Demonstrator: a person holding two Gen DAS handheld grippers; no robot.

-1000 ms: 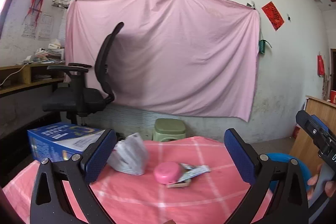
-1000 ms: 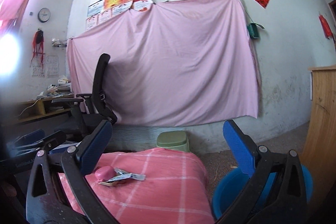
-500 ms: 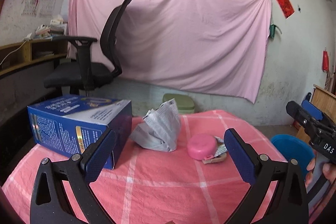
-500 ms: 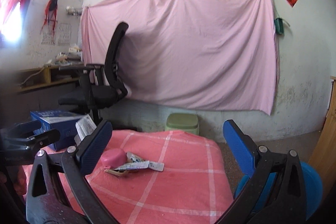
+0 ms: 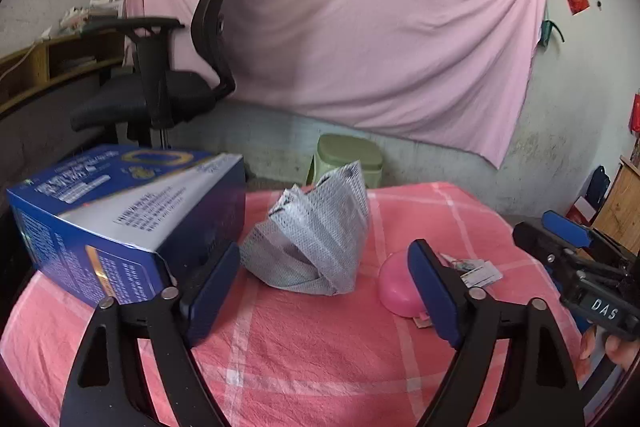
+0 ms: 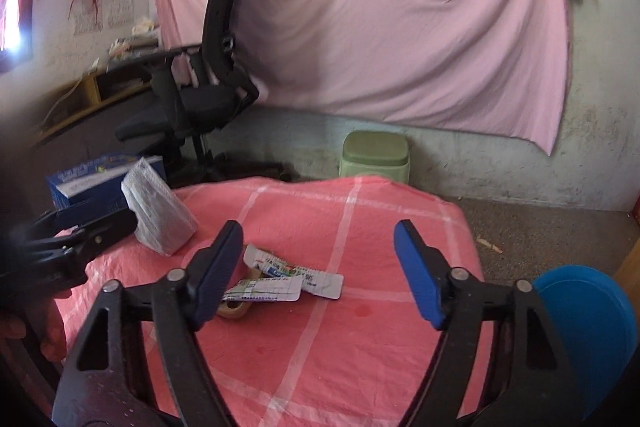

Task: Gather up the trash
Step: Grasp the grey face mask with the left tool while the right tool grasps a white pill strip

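Our left claw [image 5: 324,283] and right claw [image 6: 318,269] hang over the desk [image 6: 360,347], both closing yet empty; a crumpled grey bag [image 5: 316,247] sits near its far edge.

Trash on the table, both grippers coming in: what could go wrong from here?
1. The wrappers lie flat and overlap beside the pink lid; the right gripper, jaws closing with nothing between them, may pinch the cloth or catch one only.
2. The left gripper, also closing empty, frames the grey bag; its left finger sits near the box and could nudge it.
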